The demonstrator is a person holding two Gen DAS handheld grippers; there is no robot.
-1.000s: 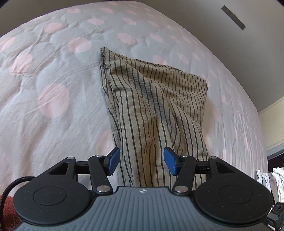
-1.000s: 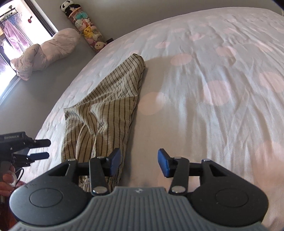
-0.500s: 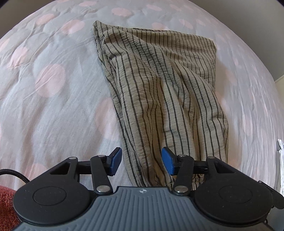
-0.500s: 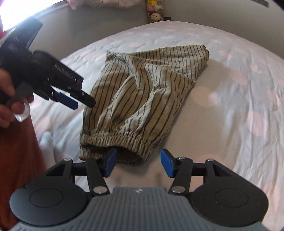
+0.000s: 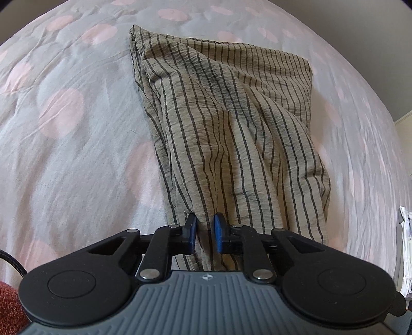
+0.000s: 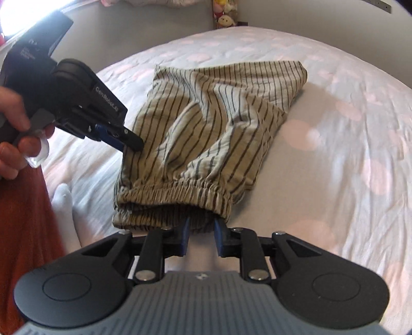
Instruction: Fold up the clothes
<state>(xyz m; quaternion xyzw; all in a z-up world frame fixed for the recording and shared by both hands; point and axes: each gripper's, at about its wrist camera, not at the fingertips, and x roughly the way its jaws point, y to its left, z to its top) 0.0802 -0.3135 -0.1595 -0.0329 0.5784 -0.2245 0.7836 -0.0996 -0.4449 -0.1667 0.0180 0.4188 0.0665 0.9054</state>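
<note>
Tan shorts with dark stripes (image 5: 231,123) lie bunched on the bed. In the right wrist view the shorts (image 6: 206,123) show their elastic waistband (image 6: 175,189) nearest me. My left gripper (image 5: 204,226) is shut on a fold of the shorts at their near edge; it also shows in the right wrist view (image 6: 130,144), pinching the left side of the fabric. My right gripper (image 6: 201,225) has its jaws narrowed around the lower edge of the waistband, with cloth between the blue pads.
The bed cover (image 5: 64,154) is pale grey with pink dots and spreads all around the shorts. A white sock (image 6: 63,198) and red cloth (image 6: 23,232) lie at the left. Plush toys (image 6: 225,19) hang by the far wall. White laundry (image 5: 405,244) sits at the right edge.
Both grippers have closed from wide open onto the shorts. The right gripper moved in to the waistband. The left gripper moved to the fabric edge and pinched it.
</note>
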